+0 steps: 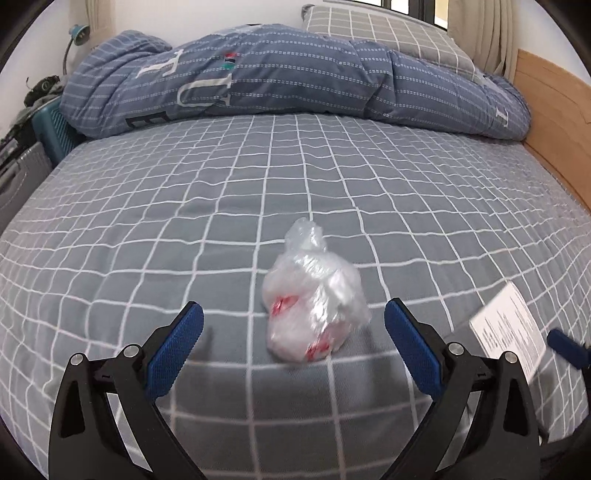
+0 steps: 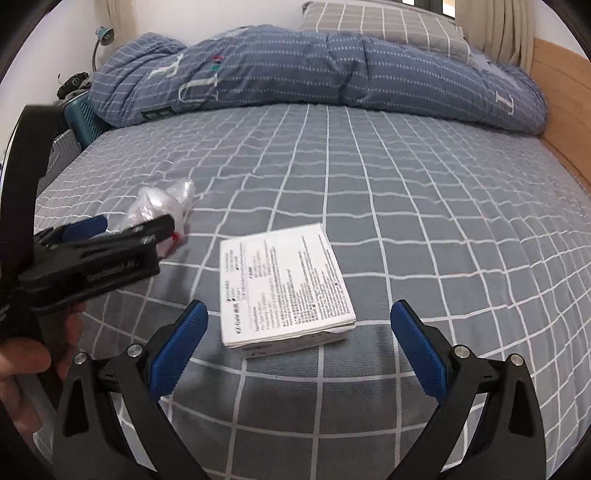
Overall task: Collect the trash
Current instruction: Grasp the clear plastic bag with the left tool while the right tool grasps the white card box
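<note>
Left wrist view: the left gripper (image 1: 293, 325) is seen with its two blue-padded fingers (image 1: 177, 350) spread wide apart, released and holding nothing. Between and just ahead of them, one crumpled clear plastic bag (image 1: 314, 295) with red print is lying on the grey checked bedsheet (image 1: 147, 221). Its long axis is set roughly away from the camera, the twisted neck pointing toward the far side of the bed and tilted slightly leftward. Neither pad is seen touching it. At the right edge, part of one white printed box (image 1: 509, 328) is shown, with a blue tip of the other gripper just beside it.

Right wrist view: at the left, the left gripper (image 2: 140, 229) is seen from the side, held in a hand (image 2: 26, 369), with the plastic bag (image 2: 162, 203) between its tips. Toward the centre, the white printed box (image 2: 284, 284) is laid flat on the sheet, its long axis running away from the camera and leaning slightly leftward. The right gripper (image 2: 299, 332) is held wide open, released, the near end of the box lying between its two blue pads (image 2: 417, 343) without contact.

Across the far side, one rolled blue quilt (image 2: 314, 66) and one checked pillow (image 2: 376, 18) are laid.
</note>
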`<action>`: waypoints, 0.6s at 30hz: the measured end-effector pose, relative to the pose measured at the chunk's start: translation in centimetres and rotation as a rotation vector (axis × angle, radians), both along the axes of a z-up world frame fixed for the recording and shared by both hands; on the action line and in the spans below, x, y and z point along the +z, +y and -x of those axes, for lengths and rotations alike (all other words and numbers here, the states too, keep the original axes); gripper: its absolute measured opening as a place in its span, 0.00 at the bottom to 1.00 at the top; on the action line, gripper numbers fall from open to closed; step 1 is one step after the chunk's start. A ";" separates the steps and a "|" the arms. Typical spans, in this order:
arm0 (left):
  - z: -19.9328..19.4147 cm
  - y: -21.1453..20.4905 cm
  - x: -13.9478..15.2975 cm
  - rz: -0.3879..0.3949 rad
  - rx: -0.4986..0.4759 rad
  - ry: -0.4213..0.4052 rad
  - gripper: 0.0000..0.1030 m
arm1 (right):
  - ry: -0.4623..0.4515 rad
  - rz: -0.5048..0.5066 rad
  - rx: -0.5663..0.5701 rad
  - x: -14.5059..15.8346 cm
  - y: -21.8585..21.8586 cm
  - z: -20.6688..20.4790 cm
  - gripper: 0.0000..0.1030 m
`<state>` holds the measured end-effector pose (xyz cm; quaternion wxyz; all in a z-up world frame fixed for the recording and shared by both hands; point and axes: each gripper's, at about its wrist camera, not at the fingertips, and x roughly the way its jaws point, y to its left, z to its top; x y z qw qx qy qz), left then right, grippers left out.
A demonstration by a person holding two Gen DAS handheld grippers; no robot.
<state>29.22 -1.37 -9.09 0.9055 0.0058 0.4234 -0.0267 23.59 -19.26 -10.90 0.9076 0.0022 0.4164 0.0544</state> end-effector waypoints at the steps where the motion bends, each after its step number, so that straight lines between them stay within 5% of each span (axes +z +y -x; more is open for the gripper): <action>1: -0.3 -0.1 -0.1 0.002 0.005 0.004 0.92 | 0.005 -0.004 -0.001 -0.2 -0.1 -0.1 0.87; 9: -2.1 -0.9 -2.1 0.015 0.003 0.079 0.55 | 0.033 -0.033 0.024 -0.9 0.1 -0.4 0.73; 18: -1.9 -1.0 -2.2 0.000 0.013 0.078 0.51 | 0.020 -0.034 0.026 -0.7 0.3 -0.4 0.67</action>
